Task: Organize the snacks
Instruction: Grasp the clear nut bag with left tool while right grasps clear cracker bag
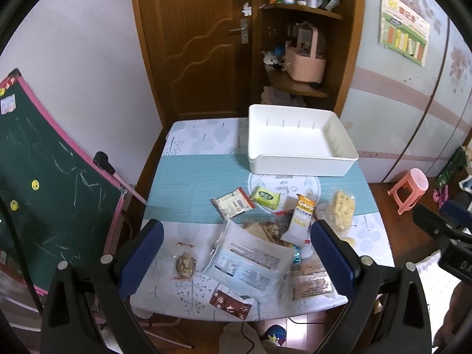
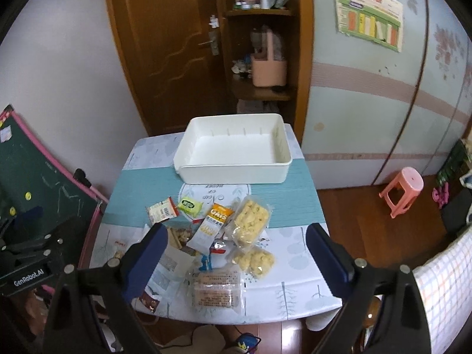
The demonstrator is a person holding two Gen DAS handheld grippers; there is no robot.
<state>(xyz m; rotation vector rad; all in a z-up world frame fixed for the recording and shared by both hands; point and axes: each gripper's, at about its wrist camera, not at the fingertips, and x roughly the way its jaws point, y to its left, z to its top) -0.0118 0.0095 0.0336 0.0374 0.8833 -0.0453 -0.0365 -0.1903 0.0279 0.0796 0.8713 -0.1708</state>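
Left tongs: blue-padded fingers spread wide, nothing between them, touching nothing, held above the near edge of the table. Right tongs: likewise spread wide and bare, held over the near right part of the table, clear of every packet. White bin: open-topped, nothing inside, standing at the far right of the table on the teal runner. Snacks, all lying loose on the table nearer than the bin: red-and-white packet beside a small green packet; orange-and-white oat bar lying partly over a dark clear-wrapped snack; large pale blue-and-white pouch in the near middle, overlapping that snack; clear pack with one nutty round cake to its left, apart from the pile; dark red-brown packet at the near edge; clear pack of brown bars to the near right; two clear packs of yellow puffed pieces, one larger and one smaller just beside it. Surroundings: green chalkboard left of the table, wooden door beyond, pink stool on the floor to the right.
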